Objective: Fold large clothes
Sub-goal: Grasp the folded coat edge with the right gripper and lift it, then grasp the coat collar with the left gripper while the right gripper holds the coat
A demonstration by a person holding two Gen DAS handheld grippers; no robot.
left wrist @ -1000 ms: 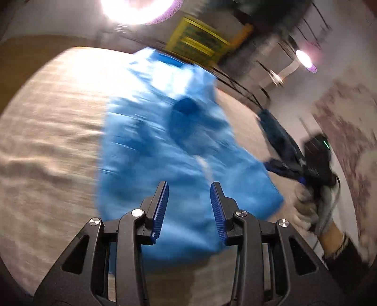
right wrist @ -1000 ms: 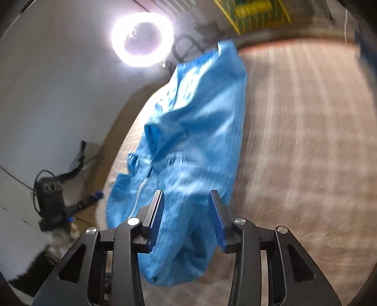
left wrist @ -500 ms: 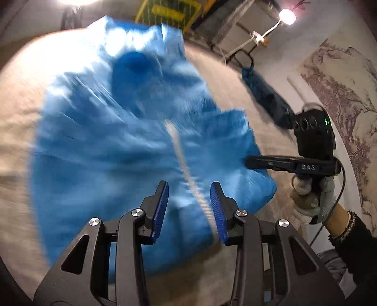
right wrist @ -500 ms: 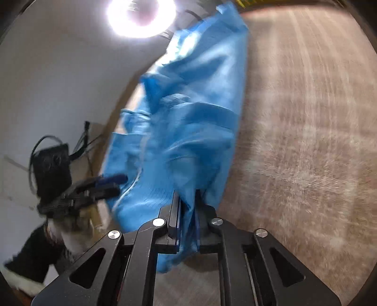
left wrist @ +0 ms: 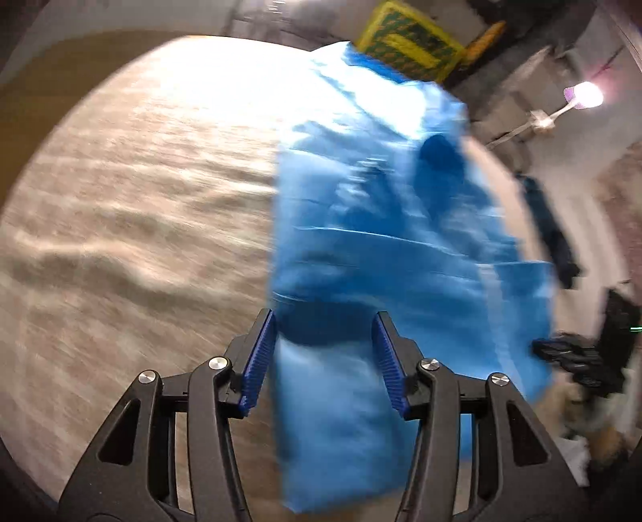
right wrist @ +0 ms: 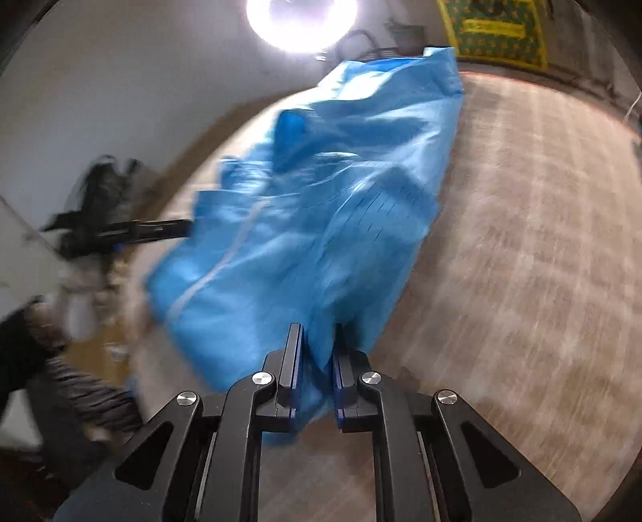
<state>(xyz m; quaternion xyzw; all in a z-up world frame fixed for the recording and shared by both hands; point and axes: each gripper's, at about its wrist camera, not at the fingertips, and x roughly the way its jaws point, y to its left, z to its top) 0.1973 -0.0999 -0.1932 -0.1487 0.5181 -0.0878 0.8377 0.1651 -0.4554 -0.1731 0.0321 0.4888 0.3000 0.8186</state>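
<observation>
A large blue garment (left wrist: pixel 381 241) with a white zip lies crumpled on a beige checked cover (left wrist: pixel 140 200). My left gripper (left wrist: pixel 323 321) hovers over its near left edge; the jaws are opening, blue cloth lies between them, and the pads stand apart from it. In the right wrist view the same garment (right wrist: pixel 321 221) stretches away, and my right gripper (right wrist: pixel 317 333) is shut on a bunch of its near edge. The left gripper (right wrist: pixel 160 229) shows blurred at the garment's left side. The right gripper (left wrist: pixel 582 357) shows dark and blurred at the far right of the left wrist view.
The beige cover (right wrist: pixel 521 241) spreads wide to the right of the garment. A yellow-green box (left wrist: pixel 405 52) stands beyond the far edge. A dark cloth (left wrist: pixel 553 233) hangs at the right side. A ring light (right wrist: pixel 301 16) glares above. A sleeved arm (right wrist: pixel 80 393) is at lower left.
My right gripper went from open to shut on the garment's near edge. My left gripper dropped toward the near left edge and its jaws spread wider.
</observation>
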